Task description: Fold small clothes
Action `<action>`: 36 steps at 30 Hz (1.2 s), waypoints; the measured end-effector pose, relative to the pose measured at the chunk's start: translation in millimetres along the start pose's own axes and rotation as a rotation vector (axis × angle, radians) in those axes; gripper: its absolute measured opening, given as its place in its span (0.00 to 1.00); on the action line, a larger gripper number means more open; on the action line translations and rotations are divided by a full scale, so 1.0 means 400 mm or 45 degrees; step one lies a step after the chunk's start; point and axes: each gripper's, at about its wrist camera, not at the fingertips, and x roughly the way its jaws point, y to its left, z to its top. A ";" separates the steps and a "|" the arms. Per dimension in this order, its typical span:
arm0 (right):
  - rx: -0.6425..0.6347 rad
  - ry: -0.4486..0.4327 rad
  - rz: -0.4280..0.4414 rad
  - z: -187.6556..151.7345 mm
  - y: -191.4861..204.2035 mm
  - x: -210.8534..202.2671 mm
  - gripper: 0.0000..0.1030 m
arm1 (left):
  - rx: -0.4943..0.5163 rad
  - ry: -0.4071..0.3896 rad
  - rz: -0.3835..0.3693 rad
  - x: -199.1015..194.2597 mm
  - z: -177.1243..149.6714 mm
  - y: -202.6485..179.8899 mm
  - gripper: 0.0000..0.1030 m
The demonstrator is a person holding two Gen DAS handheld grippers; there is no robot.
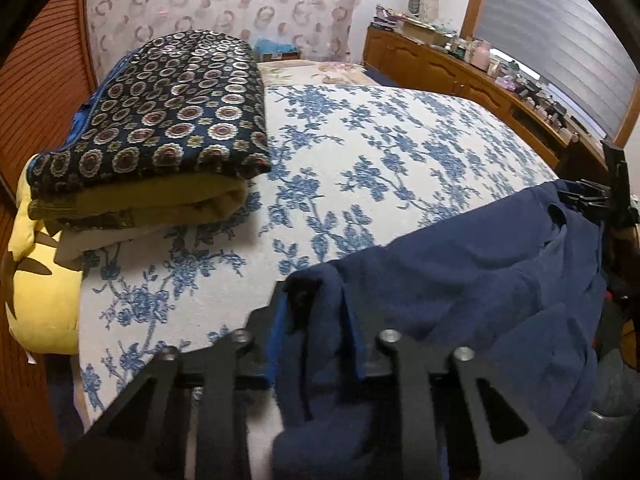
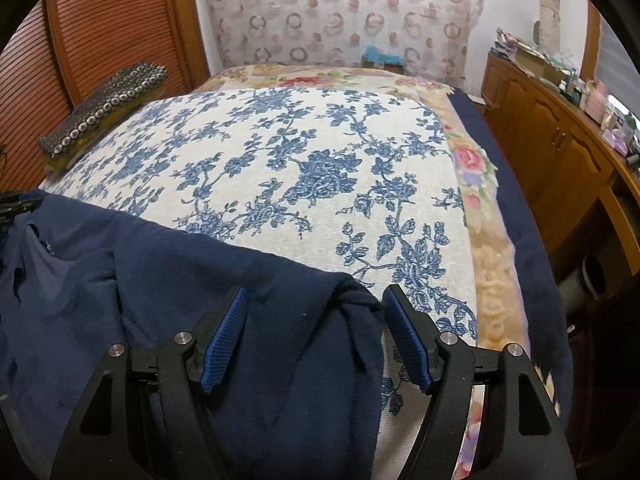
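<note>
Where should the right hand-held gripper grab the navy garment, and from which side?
Grip the navy garment at its bunched corner, which lies between the right hand-held gripper's open pads. Come in from the near edge of the bed; the corner's thick folds stand up off the floral cover.

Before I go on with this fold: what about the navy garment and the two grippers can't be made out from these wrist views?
- Navy garment: its type and full outline, cut off by both views' lower edges.
- Left gripper, left wrist view: whether the pads pinch; bunched cloth covers them.
- Right gripper, right wrist view: pads apart beside the cloth; contact underneath is hidden.
- Folded pile: lower layers covered by the patterned top piece.
</note>
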 end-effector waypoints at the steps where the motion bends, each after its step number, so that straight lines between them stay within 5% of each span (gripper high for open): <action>1: -0.005 0.001 0.009 0.000 0.002 0.000 0.61 | 0.000 -0.007 0.006 -0.003 -0.001 -0.002 0.17; 3: -0.009 0.005 0.032 0.000 0.003 -0.001 0.57 | -0.006 -0.025 0.008 -0.009 -0.002 -0.006 0.14; 6: -0.018 0.016 0.054 0.003 0.005 -0.006 0.39 | -0.015 -0.073 0.010 -0.029 -0.004 -0.012 0.13; 8: -0.020 0.019 0.079 0.001 0.009 -0.012 0.18 | -0.035 -0.125 -0.010 -0.055 -0.006 -0.015 0.11; 11: -0.034 -0.002 0.100 -0.008 0.025 -0.036 0.07 | -0.087 -0.214 -0.035 -0.108 -0.013 -0.019 0.10; 28: -0.195 -0.542 0.225 0.160 0.212 -0.571 0.04 | 0.024 -0.711 -0.190 -0.547 0.151 -0.156 0.08; 36: -0.314 -0.803 0.153 0.327 0.260 -0.823 0.04 | 0.155 -0.939 -0.094 -0.781 0.313 -0.197 0.08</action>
